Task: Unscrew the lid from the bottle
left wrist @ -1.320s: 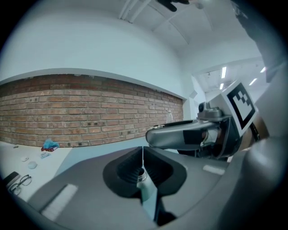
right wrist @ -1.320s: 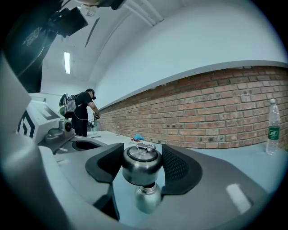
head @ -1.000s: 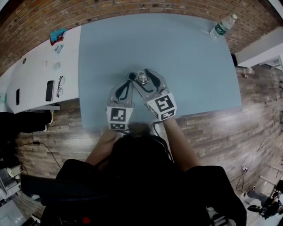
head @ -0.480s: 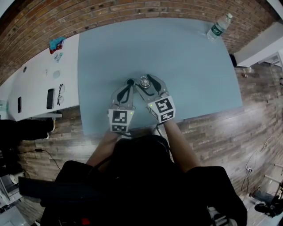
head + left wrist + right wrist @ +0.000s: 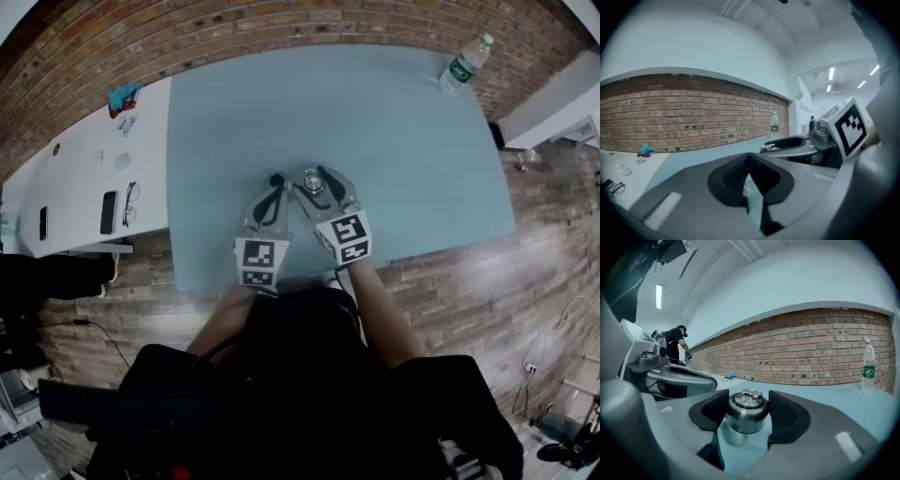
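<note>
Silver lid (image 5: pixel 747 409) between the right gripper's (image 5: pixel 748 411) black ribbed pads (image 5: pixel 785 416), pale blue table (image 5: pixel 394 122) beneath, red-brown brick wall (image 5: pixel 811 348) ahead, black-and-white patterned marker cube (image 5: pixel 345 234) behind.

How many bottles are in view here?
2. A steel bottle sits between the right gripper's jaws; a clear plastic water bottle stands at the table's far right corner. None seems hidden.

The bottle (image 5: pixel 732 434) stands on the table (image 5: pixel 403 150), towards its near edge; the lid (image 5: pixel 748 405) sits on top of the bottle, between the right gripper's (image 5: pixel 313 180) jaws, which touch it on both sides; the left gripper (image 5: pixel 277 181) lies just left of the bottle, jaws together; a water bottle (image 5: pixel 466 64) stands well behind and right of the bottle; well left of the bottle, a side table (image 5: pixel 80 173) carries glasses (image 5: pixel 128 204) and a phone (image 5: pixel 108 212).
</note>
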